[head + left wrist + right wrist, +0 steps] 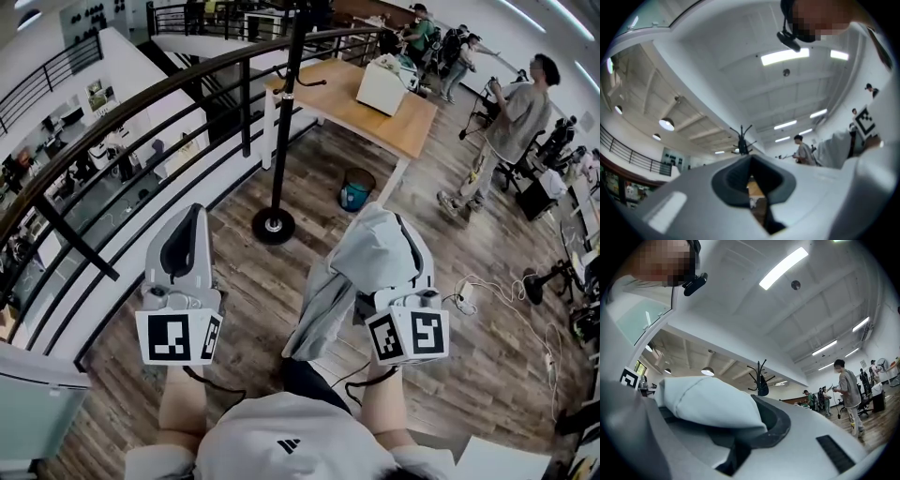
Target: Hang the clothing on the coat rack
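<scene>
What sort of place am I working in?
Probably an open-plan office or lab mezzanine: a curved black metal railing overlooks a lower floor, a light wooden table stands beyond the black coat rack, people stand nearby.

No words can be read; a three-stripe logo (289, 445) marks the person's white shirt (246, 439)

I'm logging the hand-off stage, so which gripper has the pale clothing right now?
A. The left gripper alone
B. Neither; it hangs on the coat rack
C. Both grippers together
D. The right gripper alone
D: the right gripper view shows the clothing pinched in the jaws of the right gripper, while the left gripper is shut on nothing and the coat rack stands apart, ahead.
</scene>
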The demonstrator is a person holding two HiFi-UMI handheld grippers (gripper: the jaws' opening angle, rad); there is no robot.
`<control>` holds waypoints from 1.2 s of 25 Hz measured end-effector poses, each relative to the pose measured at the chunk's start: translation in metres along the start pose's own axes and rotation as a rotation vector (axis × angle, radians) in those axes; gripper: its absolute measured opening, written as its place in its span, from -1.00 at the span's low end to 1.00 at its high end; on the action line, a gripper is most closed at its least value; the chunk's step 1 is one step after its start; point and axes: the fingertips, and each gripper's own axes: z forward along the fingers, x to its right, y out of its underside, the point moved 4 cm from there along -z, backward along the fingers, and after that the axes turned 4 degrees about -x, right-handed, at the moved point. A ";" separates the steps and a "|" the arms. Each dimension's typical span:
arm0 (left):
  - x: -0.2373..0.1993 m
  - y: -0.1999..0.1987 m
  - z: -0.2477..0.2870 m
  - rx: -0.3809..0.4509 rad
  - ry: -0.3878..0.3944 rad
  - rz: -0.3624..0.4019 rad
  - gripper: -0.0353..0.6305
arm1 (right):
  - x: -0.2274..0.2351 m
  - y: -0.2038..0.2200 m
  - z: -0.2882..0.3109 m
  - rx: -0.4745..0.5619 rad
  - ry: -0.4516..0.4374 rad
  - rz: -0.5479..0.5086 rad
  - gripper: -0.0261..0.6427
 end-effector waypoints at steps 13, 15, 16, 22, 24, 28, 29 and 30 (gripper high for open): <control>0.021 0.049 0.069 0.021 -0.031 0.004 -0.87 | 0.037 0.049 0.064 0.000 -0.097 0.010 -0.91; 0.029 0.060 0.077 0.028 -0.036 0.002 -0.87 | 0.046 0.059 0.070 0.001 -0.111 0.004 -0.91; 0.031 0.061 0.086 0.028 -0.037 0.002 -0.87 | 0.050 0.060 0.077 0.000 -0.116 0.002 -0.91; 0.051 0.070 0.114 0.050 -0.058 0.007 -0.87 | 0.075 0.065 0.096 0.018 -0.161 -0.020 -0.91; 0.057 0.074 0.116 0.054 -0.067 0.014 -0.87 | 0.083 0.067 0.098 0.027 -0.166 -0.023 -0.91; 0.042 0.078 0.131 0.029 -0.092 0.030 -0.87 | 0.090 0.067 0.127 0.023 -0.168 -0.011 -0.91; 0.034 0.079 0.132 0.024 -0.101 0.032 -0.87 | 0.087 0.068 0.134 0.018 -0.167 -0.008 -0.91; 0.027 0.080 0.133 0.022 -0.109 0.031 -0.87 | 0.085 0.070 0.138 0.015 -0.164 -0.007 -0.91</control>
